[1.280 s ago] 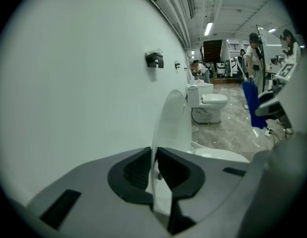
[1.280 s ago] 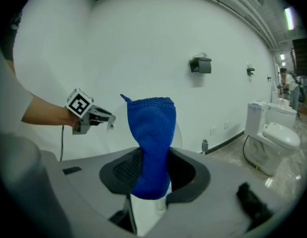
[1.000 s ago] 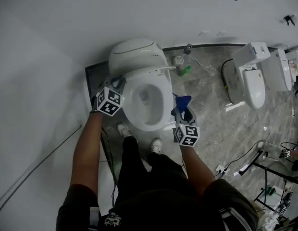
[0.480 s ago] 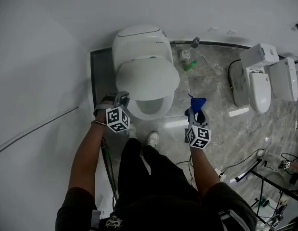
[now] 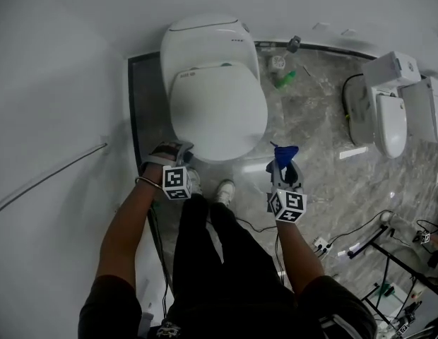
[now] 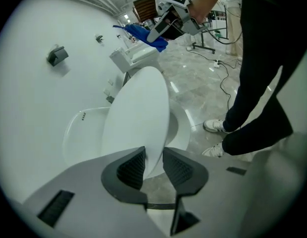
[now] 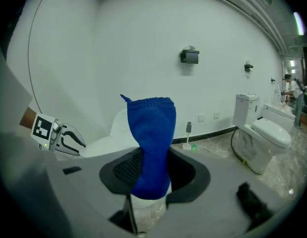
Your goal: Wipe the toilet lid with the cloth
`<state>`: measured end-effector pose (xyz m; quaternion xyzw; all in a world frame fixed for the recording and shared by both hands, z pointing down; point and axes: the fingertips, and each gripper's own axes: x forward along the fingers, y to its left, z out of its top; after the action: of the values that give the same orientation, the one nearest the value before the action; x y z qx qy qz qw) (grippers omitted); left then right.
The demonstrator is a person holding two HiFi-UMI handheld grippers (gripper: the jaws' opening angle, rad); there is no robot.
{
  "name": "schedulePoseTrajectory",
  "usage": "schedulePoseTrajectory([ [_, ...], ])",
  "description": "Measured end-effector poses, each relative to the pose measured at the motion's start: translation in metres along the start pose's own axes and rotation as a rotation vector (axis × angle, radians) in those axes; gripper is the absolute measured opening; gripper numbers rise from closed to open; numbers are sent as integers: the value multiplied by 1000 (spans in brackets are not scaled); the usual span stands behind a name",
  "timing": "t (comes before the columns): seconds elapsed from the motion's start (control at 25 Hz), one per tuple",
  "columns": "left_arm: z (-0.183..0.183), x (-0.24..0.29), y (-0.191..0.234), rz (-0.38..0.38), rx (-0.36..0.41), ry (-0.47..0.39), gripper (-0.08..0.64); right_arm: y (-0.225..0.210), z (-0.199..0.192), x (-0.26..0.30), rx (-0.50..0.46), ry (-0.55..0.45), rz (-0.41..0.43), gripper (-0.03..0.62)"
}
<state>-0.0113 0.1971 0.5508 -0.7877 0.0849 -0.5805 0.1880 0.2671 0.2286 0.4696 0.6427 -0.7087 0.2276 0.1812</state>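
Pinching the blue cloth [image 7: 149, 128], our right gripper [image 7: 154, 170] has it sticking lengthwise past the jaws; our left gripper [image 6: 153, 160], just opened, loosely straddles the toilet lid's [image 6: 138, 118] rim.

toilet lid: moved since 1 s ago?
Yes. The toilet lid has swung down and forward, away from the tank it stood against a second ago, and now lies shut in front of it.

the closed toilet lid [image 5: 217, 111] hides the bowl. the blue cloth [image 7: 149, 133] has its lower end buried between the jaws of the right gripper [image 7: 153, 168]. a tiny green item [image 5: 285, 79], perhaps a bottle, is unclear.
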Motion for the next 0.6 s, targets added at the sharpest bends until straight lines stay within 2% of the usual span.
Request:
schedulePoseTrajectory([
  [0.28, -6, 44, -46, -52, 22, 33, 123, 32, -37, 25, -59, 29, 99, 137],
  [0.44, -3, 62, -65, -108, 40, 38, 126, 40, -43, 40, -87, 35, 118, 137],
  [0.6, -12, 84, -80, -146, 43, 65, 127, 50, -38, 55, -161, 23, 141, 137],
])
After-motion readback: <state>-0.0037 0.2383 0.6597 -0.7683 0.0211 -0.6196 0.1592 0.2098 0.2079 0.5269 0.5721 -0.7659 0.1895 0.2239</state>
